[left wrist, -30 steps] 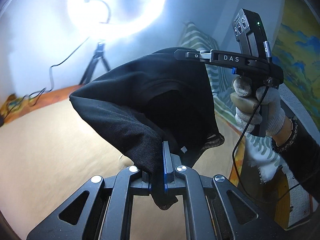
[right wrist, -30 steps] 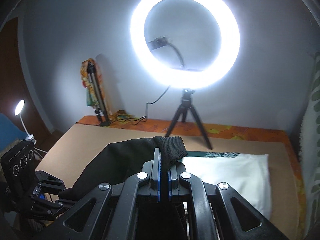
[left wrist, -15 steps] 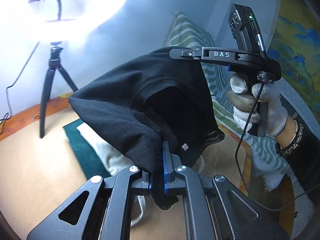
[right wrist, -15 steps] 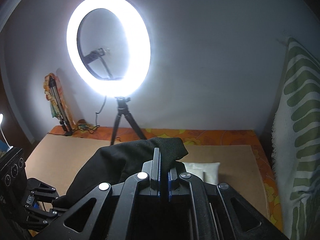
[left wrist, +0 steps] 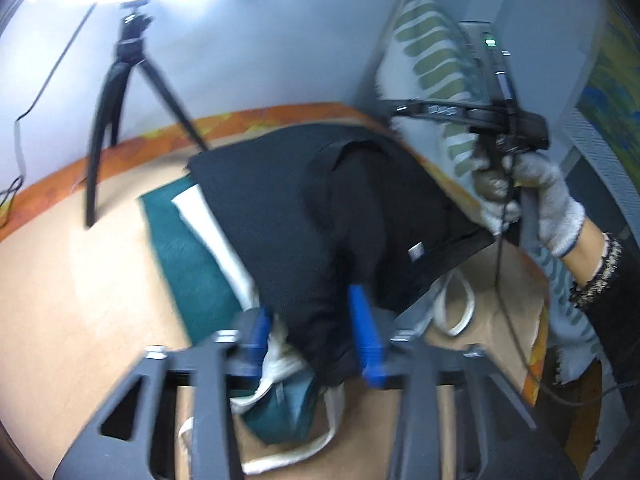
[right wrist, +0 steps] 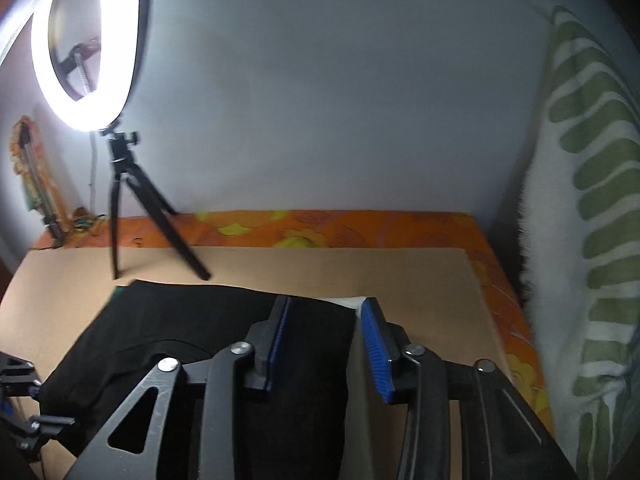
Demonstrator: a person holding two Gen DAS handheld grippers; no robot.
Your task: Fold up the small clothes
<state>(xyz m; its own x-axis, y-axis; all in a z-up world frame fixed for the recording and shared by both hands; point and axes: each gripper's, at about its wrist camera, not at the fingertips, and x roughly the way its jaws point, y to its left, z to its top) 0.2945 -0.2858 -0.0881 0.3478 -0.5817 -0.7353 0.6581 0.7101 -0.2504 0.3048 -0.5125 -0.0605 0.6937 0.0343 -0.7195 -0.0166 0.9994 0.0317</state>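
Between parted grippers, matte black knit garment [left wrist: 320, 216]

A black garment [left wrist: 320, 216], folded flat, lies on the green and white folded clothes [left wrist: 188, 248], covering most of them.

tan board [right wrist: 320, 276]; tripod [right wrist: 120, 208], teal cloth [left wrist: 180, 248]

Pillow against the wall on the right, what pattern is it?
The pillow is white with olive-green curved stripes, clearest in the right wrist view.
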